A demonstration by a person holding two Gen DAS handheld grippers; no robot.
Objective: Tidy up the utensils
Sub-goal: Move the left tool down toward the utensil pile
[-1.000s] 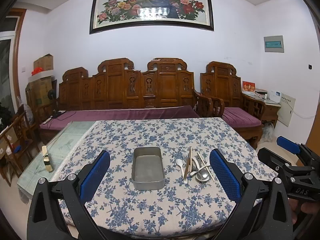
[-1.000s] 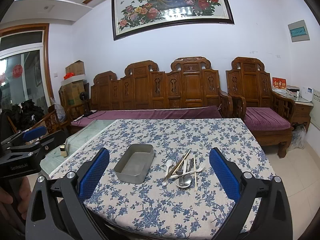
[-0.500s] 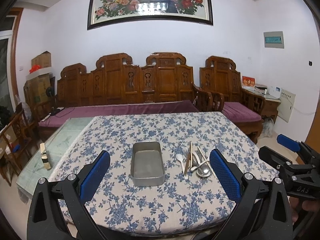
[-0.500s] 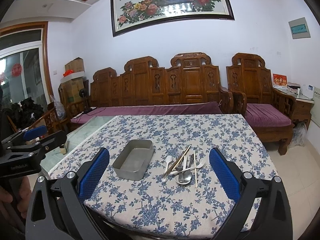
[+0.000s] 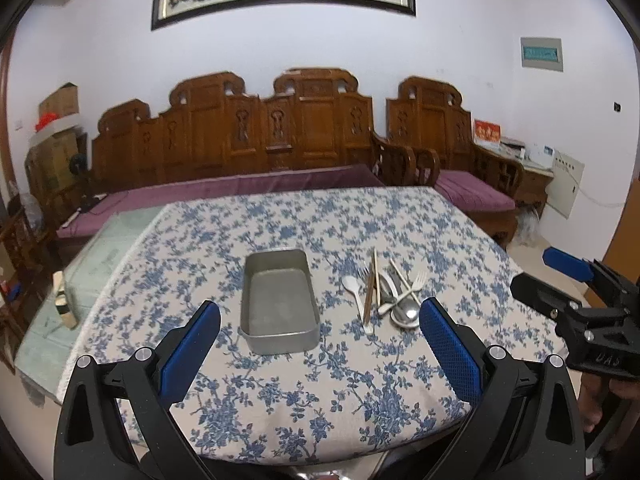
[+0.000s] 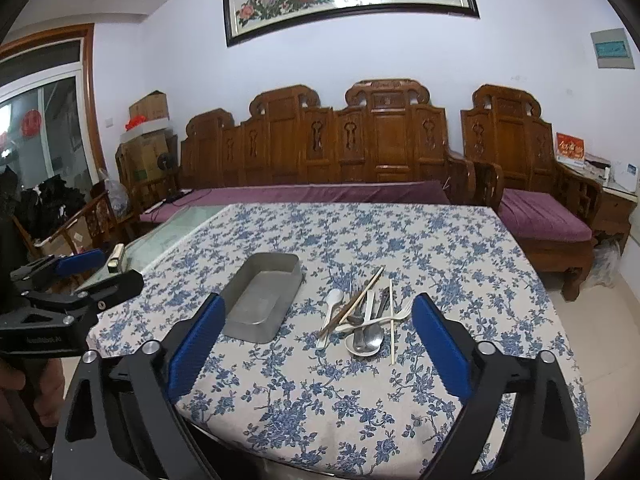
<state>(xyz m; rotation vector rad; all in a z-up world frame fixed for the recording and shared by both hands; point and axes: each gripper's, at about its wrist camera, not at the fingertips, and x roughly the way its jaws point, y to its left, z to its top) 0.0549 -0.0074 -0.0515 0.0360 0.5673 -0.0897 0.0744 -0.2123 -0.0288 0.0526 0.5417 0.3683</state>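
A grey rectangular metal tin [image 5: 278, 300] [image 6: 262, 300] lies open and empty on the flowered tablecloth. Just right of it is a loose pile of utensils [image 5: 384, 292] [image 6: 360, 312]: white and metal spoons, forks and chopsticks. My left gripper [image 5: 319, 308] hovers open above the table's near edge, short of the tin, with nothing between its blue pads. My right gripper [image 6: 318, 302] is wide too, its jaws closing slightly on nothing, short of the pile. Each gripper shows in the other's view, the right one [image 5: 560, 276] at the right edge and the left one [image 6: 80, 272] at the left edge.
The tablecloth [image 5: 320, 412] covers most of the table; a bare glass strip [image 5: 92, 256] runs along the left with a small block [image 5: 64, 300] on it. A carved wooden bench [image 5: 280, 152] with purple cushions stands behind, an armchair [image 6: 532, 200] at the right.
Both grippers have come down and closer to the table, so the tin and the utensils look larger. Nothing on the table has moved.
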